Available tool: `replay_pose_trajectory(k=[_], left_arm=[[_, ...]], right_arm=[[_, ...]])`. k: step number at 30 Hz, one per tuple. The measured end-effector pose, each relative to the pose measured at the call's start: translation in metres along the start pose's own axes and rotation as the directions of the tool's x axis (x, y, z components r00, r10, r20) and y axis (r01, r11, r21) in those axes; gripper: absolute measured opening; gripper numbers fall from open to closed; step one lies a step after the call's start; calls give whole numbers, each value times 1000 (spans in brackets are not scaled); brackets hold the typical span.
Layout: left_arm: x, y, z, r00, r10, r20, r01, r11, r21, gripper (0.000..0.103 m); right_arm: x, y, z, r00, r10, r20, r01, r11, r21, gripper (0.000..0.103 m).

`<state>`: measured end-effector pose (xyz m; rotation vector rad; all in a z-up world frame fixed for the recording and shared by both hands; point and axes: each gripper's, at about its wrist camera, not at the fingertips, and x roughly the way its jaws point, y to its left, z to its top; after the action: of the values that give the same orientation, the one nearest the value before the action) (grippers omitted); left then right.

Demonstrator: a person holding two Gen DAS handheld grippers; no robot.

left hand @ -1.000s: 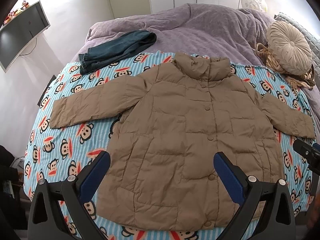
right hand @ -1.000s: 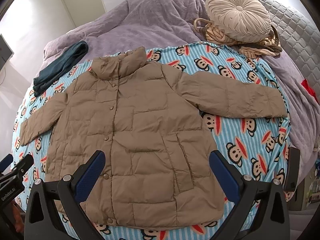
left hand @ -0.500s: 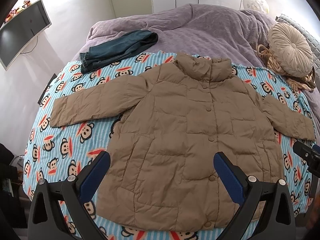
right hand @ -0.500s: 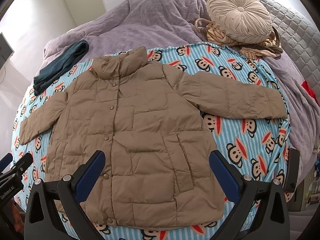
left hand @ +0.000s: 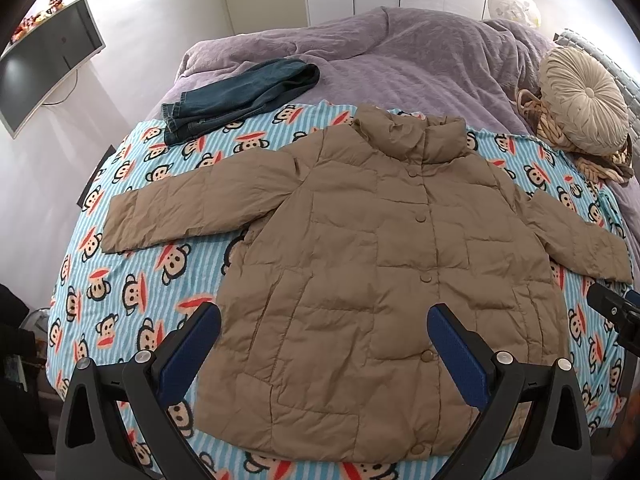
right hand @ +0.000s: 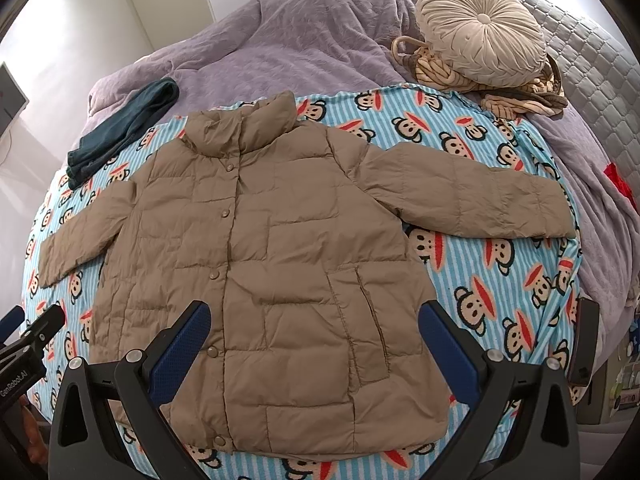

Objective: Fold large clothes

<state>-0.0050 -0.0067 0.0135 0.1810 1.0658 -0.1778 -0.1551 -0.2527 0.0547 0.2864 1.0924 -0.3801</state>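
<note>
A tan quilted jacket lies flat and buttoned, front up, on a blue monkey-print blanket, both sleeves spread sideways. It also shows in the right wrist view. My left gripper is open and empty, held above the jacket's lower hem. My right gripper is open and empty, also above the lower hem. Each gripper's tip shows at the edge of the other view, the right one and the left one.
Folded dark jeans lie at the blanket's far left corner. A round beige cushion on a striped bundle sits at the far right. A purple duvet covers the bed beyond. A monitor hangs on the left wall.
Both views have shifted very slightly; the jacket has not moved and both grippers stay open.
</note>
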Motion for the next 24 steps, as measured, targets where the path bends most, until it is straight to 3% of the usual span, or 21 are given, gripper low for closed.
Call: replay_pose_trajectory(k=[24], left_arm=[[0, 0, -1, 1000, 1, -1, -1, 1000, -1, 103]], right_arm=[[2, 1, 0, 1000, 1, -4, -1, 1000, -1, 103]])
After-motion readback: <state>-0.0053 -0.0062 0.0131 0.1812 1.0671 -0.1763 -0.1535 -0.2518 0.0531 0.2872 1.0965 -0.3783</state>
